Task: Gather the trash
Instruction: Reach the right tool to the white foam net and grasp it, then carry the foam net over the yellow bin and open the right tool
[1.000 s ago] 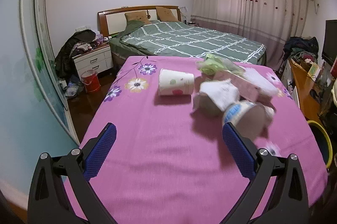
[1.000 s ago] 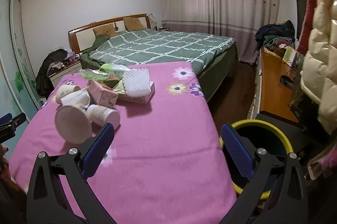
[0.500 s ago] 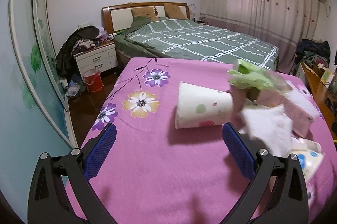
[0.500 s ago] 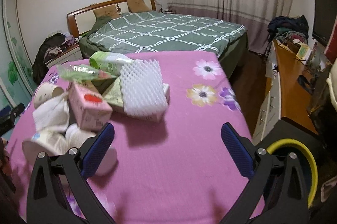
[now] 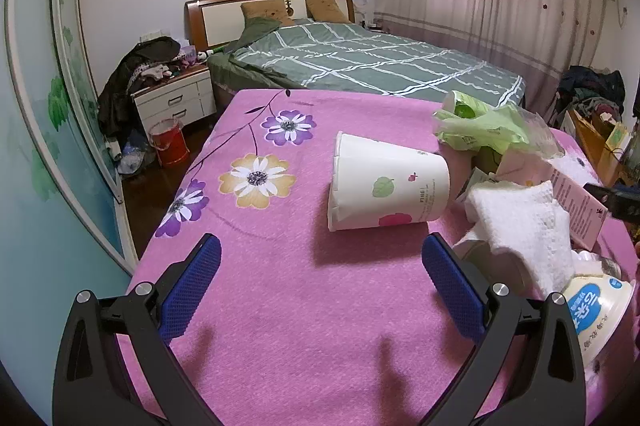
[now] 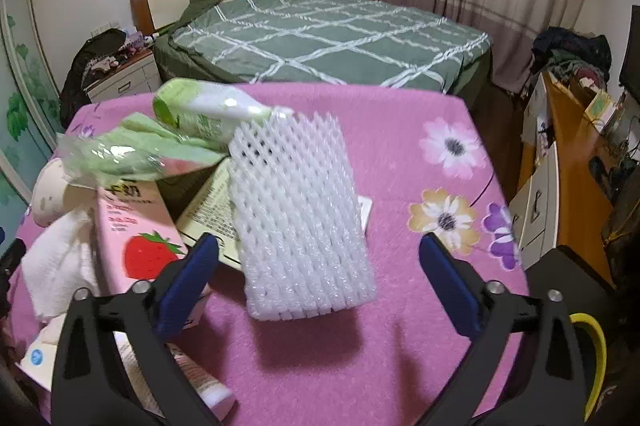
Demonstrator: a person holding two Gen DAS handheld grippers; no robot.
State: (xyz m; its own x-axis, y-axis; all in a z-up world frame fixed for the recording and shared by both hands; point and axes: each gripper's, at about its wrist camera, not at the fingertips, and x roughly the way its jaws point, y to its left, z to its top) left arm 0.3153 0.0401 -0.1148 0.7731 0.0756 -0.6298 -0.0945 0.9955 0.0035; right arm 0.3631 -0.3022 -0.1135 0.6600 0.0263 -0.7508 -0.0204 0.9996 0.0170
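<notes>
A pile of trash lies on the pink flowered tablecloth (image 5: 280,306). A white paper cup (image 5: 388,191) lies on its side just beyond my left gripper (image 5: 320,250), which is open and empty. Right of the cup are a white tissue (image 5: 524,222), a green plastic bag (image 5: 480,133) and a yoghurt tub (image 5: 596,310). My right gripper (image 6: 318,250) hangs over a white foam net (image 6: 300,218). Its jaws are closing with the net between them, and the pads are not touching it. A pink strawberry carton (image 6: 136,226) lies by its left finger, with a green bottle (image 6: 204,113) behind.
A yellow-rimmed bin (image 6: 592,358) stands on the floor off the table's right side. A green-quilted bed (image 6: 320,29) lies behind the table. A nightstand (image 5: 176,101) and a red bucket (image 5: 170,141) are at the left, and a wooden desk (image 6: 576,185) at the right.
Both grippers came closer to the pile. The left one shifted over to face the paper cup. The right one moved left and down until the foam net lay between its fingers.
</notes>
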